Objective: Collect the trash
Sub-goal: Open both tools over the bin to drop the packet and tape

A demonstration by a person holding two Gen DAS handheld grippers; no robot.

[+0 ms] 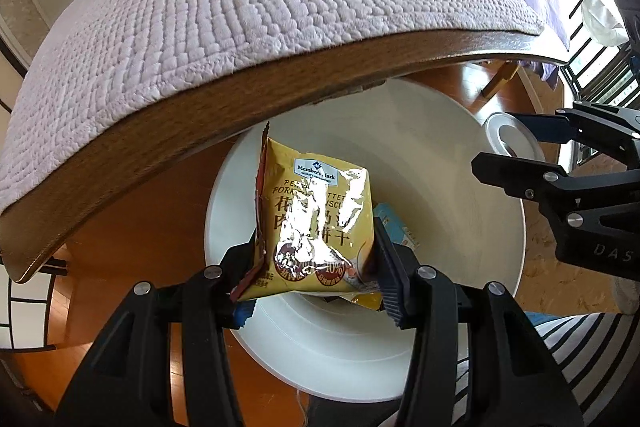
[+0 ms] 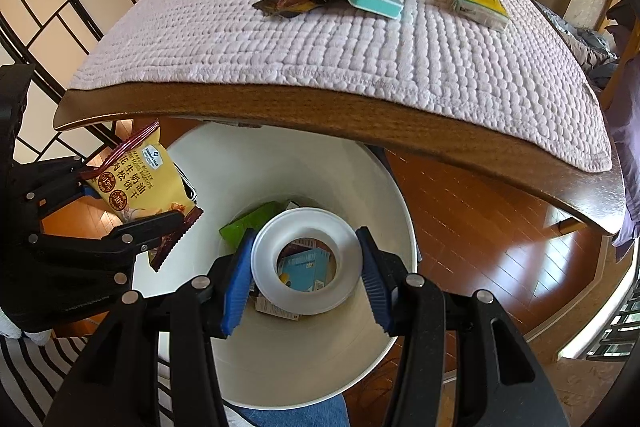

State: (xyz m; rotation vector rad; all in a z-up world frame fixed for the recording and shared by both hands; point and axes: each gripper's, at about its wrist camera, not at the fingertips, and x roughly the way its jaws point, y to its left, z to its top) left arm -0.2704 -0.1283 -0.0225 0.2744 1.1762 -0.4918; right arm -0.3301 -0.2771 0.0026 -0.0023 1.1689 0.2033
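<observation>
A: Left side status?
B: Left gripper (image 1: 316, 267) jaws clamp the yellow biscuit packet (image 1: 316, 215) above the white bin (image 1: 500, 247).
A: Right side?
B: Right gripper (image 2: 306, 279) jaws clamp the white ring (image 2: 306, 261) over the same bin, beside the desk (image 2: 320, 107).

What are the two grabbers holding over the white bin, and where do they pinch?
The left hand-held gripper pinches a gold snack packet at its lower end. The right hand-held gripper squeezes a white ring across its outer rim.
</observation>
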